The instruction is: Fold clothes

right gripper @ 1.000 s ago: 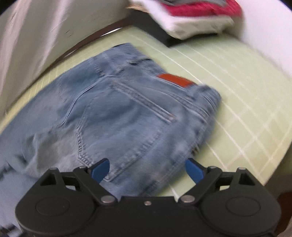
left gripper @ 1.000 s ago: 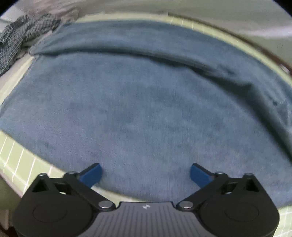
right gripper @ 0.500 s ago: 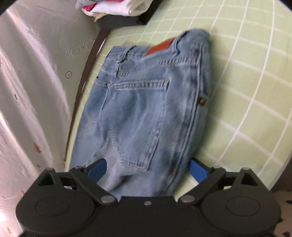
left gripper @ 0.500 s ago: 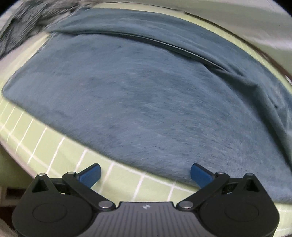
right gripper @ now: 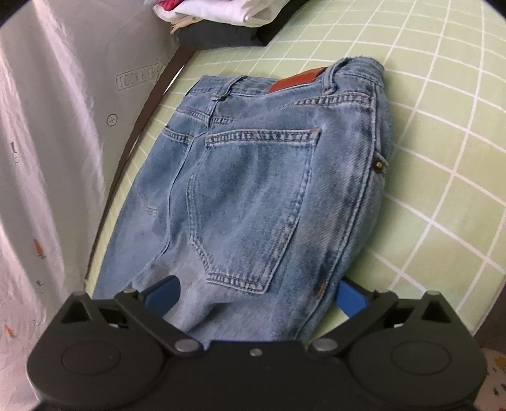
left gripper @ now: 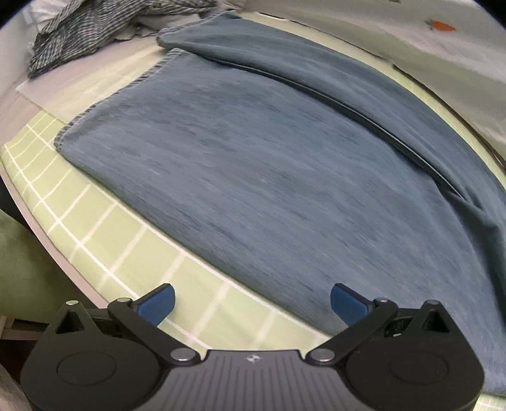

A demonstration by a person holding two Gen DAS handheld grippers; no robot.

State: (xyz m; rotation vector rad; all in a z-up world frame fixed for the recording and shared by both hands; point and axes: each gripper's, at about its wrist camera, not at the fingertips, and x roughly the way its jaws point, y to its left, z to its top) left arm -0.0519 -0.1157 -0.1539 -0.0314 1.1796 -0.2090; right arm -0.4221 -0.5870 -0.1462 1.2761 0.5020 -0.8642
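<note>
A pair of blue jeans lies flat on the green checked sheet. The left wrist view shows the legs (left gripper: 284, 164), one leg folded over the other, hems at the far left. My left gripper (left gripper: 251, 305) is open and empty, above the sheet (left gripper: 104, 240) just short of the near edge of the legs. The right wrist view shows the seat (right gripper: 259, 189), back pocket up, with an orange waist patch (right gripper: 297, 81). My right gripper (right gripper: 257, 297) is open, its blue fingers on either side of the denim below the pocket.
A checked shirt (left gripper: 88, 28) lies crumpled beyond the hems. A pile of white, pink and dark clothes (right gripper: 221, 19) sits past the waistband. A grey-white wall covering (right gripper: 57, 126) runs along the far side. The bed edge (left gripper: 38, 227) drops off at the left.
My left gripper has drawn back off the legs to the sheet's near edge. My right gripper has swung round and come in low over the seat, its fingers now straddling the denim.
</note>
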